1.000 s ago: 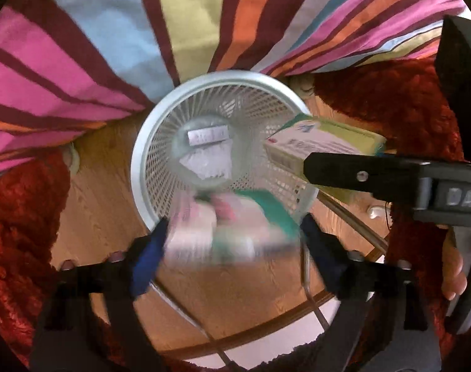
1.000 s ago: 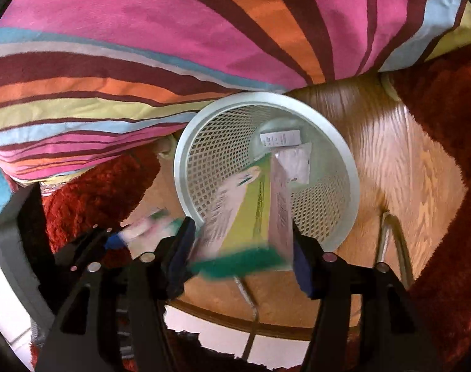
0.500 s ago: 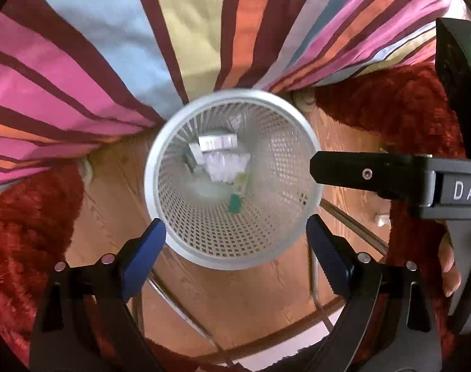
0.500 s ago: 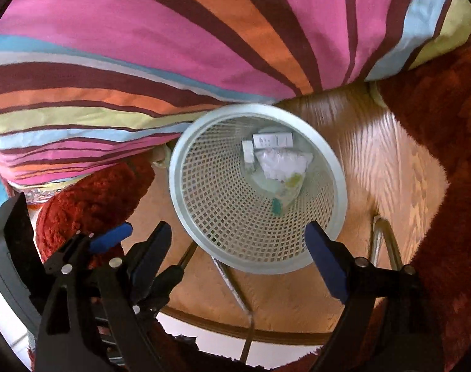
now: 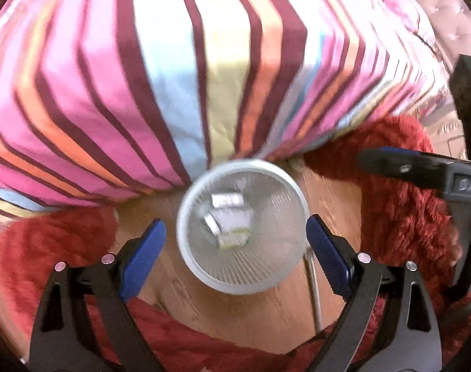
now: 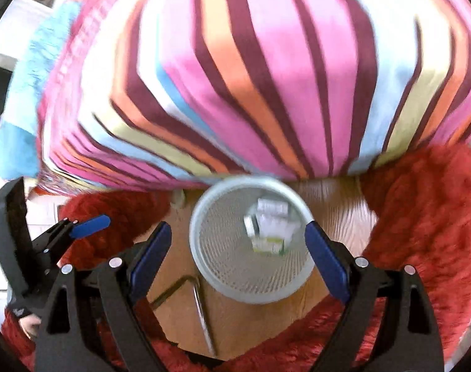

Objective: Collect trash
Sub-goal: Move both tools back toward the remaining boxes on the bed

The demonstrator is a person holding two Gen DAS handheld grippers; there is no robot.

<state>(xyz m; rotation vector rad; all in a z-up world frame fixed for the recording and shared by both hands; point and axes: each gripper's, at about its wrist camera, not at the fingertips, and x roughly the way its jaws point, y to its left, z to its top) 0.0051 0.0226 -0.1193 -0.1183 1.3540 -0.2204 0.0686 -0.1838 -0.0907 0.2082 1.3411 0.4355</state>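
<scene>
A white mesh waste basket [image 5: 275, 272] stands on the wooden floor, also in the right wrist view [image 6: 223, 266]. Inside lie several pieces of trash: small white and green boxes and wrappers [image 5: 231, 223] [image 6: 268, 229]. My left gripper [image 5: 235, 259] is open and empty, high above the basket. My right gripper [image 6: 238, 255] is open and empty, also above the basket. The right gripper shows at the right of the left wrist view [image 5: 421, 170]; the left gripper shows at the left of the right wrist view [image 6: 65, 238].
A striped bedspread [image 5: 186, 71] hangs behind the basket. A red shaggy rug [image 5: 400, 192] lies on both sides and in front. A thin metal rod [image 6: 201, 307] lies on the wood floor [image 5: 235, 316] near the basket.
Both grippers let go of their boxes, which fell into the basket. Both grippers have since risen, so the basket looks smaller and more of the bed shows.
</scene>
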